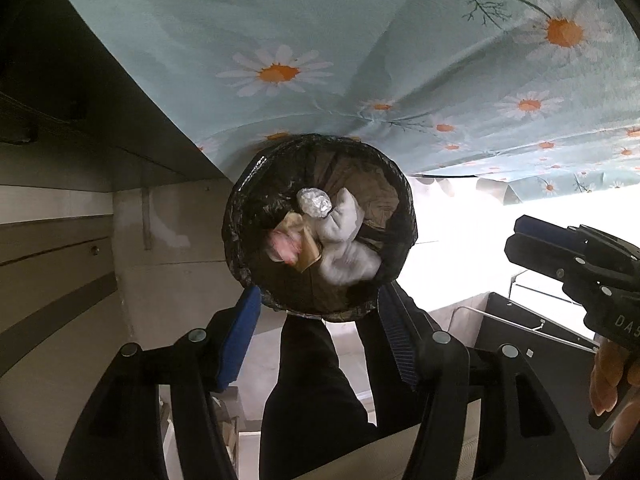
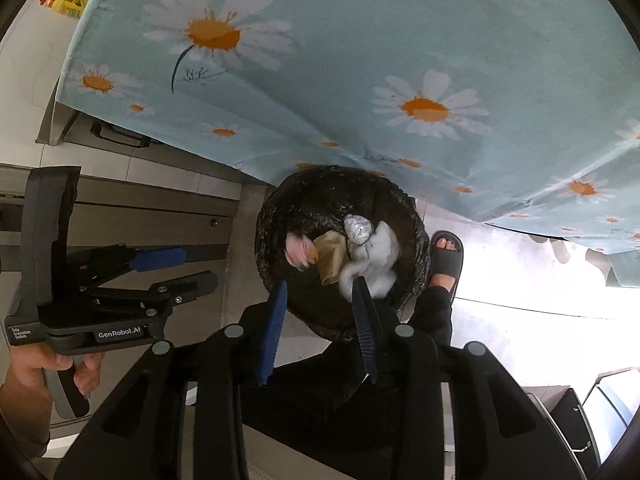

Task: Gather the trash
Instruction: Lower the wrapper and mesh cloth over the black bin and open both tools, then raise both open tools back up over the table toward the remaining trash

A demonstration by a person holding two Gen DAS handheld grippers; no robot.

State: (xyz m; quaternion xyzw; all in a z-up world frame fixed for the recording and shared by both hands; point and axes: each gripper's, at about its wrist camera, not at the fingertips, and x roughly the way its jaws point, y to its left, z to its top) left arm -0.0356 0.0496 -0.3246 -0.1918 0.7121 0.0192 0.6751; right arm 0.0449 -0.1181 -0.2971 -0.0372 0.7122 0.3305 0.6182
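A round bin (image 1: pixel 240 216) lined with a black bag stands on the floor at the table's edge. Inside lie a foil ball (image 1: pixel 315 202), white crumpled tissue (image 1: pixel 344 240), a brown paper piece (image 1: pixel 306 246) and a blurred pink item (image 1: pixel 284 246). My left gripper (image 1: pixel 318 296) hangs above the bin's near rim, open, with nothing between its blue pads (image 1: pixel 240 320). My right gripper (image 2: pixel 320 284) also hovers over the bin (image 2: pixel 400 216), its jaws apart and empty. Each gripper shows in the other's view: the left gripper (image 2: pixel 200 268) at the left, the right gripper (image 1: pixel 514 236) at the right.
A light blue daisy-print tablecloth (image 1: pixel 320 40) overhangs behind the bin. A person's foot in a grey slipper (image 2: pixel 446 256) stands right beside the bin, with a black trouser leg (image 1: pixel 312 380) below. A dark box (image 1: pixel 520 328) sits at the right, a cabinet (image 1: pixel 52 248) at the left.
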